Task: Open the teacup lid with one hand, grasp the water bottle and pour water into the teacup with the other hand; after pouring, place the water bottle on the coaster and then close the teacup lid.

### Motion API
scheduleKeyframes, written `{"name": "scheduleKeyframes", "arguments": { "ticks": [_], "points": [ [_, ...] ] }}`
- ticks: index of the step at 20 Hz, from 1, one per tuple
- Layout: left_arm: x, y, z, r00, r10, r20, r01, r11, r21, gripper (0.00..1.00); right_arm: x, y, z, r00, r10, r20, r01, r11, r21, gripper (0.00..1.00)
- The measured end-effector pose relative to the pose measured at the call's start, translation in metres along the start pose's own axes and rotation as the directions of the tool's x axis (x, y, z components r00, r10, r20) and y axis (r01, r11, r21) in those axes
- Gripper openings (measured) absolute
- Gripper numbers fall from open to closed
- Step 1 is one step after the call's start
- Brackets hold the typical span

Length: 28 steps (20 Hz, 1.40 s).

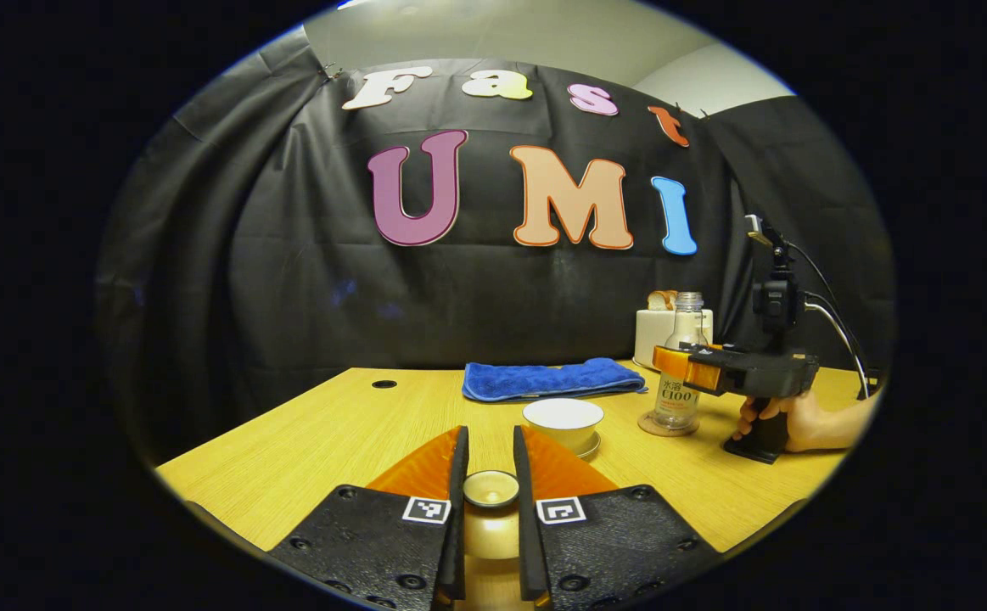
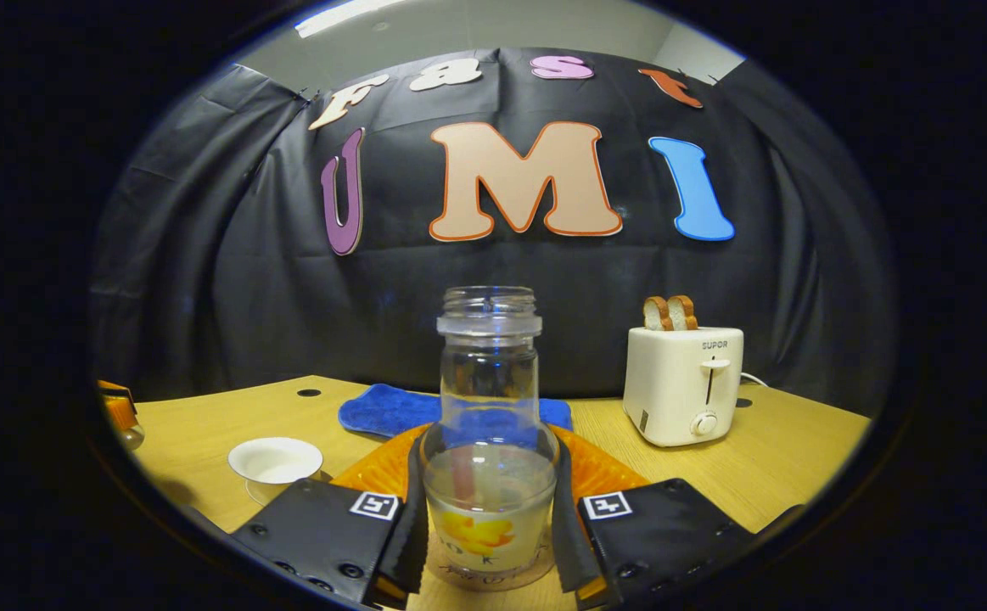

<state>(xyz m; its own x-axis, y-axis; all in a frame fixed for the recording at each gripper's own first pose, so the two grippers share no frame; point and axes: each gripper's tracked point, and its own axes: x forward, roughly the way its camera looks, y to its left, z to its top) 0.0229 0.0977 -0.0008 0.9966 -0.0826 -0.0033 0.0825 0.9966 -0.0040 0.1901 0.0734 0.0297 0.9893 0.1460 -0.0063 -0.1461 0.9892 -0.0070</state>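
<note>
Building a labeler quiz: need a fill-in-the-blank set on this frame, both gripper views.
1. The left gripper is shut on the teacup ____, held up off the open teacup.
2. The water bottle stands on a ____ between the right gripper's fingers.
3. Two slices of ____ stick up from the toaster.
4. A folded ____ towel lies behind the teacup.

Missing words: lid; coaster; bread; blue

Booth dim, lit from a ceiling strip overhead. Table (image 1: 306,441) evenly bright, soft shadows. Fisheye bends edges; near fingers slightly blurred.
</note>
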Motion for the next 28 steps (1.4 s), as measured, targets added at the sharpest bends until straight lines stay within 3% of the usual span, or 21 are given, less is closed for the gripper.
{"name": "scheduleKeyframes", "arguments": {
  "ticks": [4,7,10,13,16,17,19,20,23,24,28],
  "points": [
    [0.000,0.000,0.000,1.000,0.000,-0.001,0.000,1.000,0.001,0.22,-0.001,-0.001,-0.006,1.000,-0.009,-0.019,0.009,1.000,0.000,0.74],
    [0.001,0.000,0.000,1.000,0.000,0.001,0.000,1.000,0.001,0.22,-0.002,-0.005,-0.006,0.999,-0.034,-0.020,0.034,0.999,-0.002,0.94],
    [0.001,0.000,0.000,1.000,0.000,0.001,0.000,1.000,0.001,0.22,-0.001,-0.007,-0.007,0.999,-0.041,-0.019,0.041,0.999,-0.003,1.00],
    [0.001,0.000,0.000,1.000,0.000,0.001,0.000,1.000,0.000,0.22,-0.004,-0.009,-0.007,0.998,-0.063,-0.017,0.063,0.998,-0.004,0.97],
    [0.001,0.000,0.000,1.000,0.000,0.001,0.000,1.000,0.001,0.22,-0.016,-0.001,-0.006,0.999,-0.043,-0.017,0.043,0.999,-0.004,1.00],
    [0.001,0.000,0.000,1.000,0.002,0.000,-0.002,1.000,0.001,0.22,-0.022,0.001,-0.006,0.999,-0.039,-0.016,0.039,0.999,-0.004,0.96],
    [0.001,0.001,0.000,1.000,0.004,0.000,-0.004,1.000,0.000,0.22,-0.036,0.002,-0.004,0.999,-0.042,-0.014,0.042,0.999,-0.004,1.00],
    [0.001,0.001,0.000,1.000,0.004,-0.001,-0.004,1.000,0.000,0.22,-0.043,0.000,-0.004,0.999,-0.040,-0.017,0.040,0.999,-0.004,0.96],
    [0.002,0.003,0.000,1.000,0.014,0.001,-0.014,1.000,0.000,0.22,-0.076,0.003,-0.004,1.000,0.009,-0.015,-0.009,1.000,-0.003,1.00],
    [0.005,0.002,0.001,1.000,0.013,0.005,-0.013,1.000,0.001,0.22,-0.095,0.004,-0.002,0.999,0.040,-0.009,-0.040,0.999,0.000,0.96],
    [0.046,-0.002,0.000,1.000,-0.011,0.007,0.011,1.000,0.002,0.22,-0.122,-0.014,-0.003,0.993,0.115,-0.014,-0.115,0.993,0.005,0.96]
  ]
}}
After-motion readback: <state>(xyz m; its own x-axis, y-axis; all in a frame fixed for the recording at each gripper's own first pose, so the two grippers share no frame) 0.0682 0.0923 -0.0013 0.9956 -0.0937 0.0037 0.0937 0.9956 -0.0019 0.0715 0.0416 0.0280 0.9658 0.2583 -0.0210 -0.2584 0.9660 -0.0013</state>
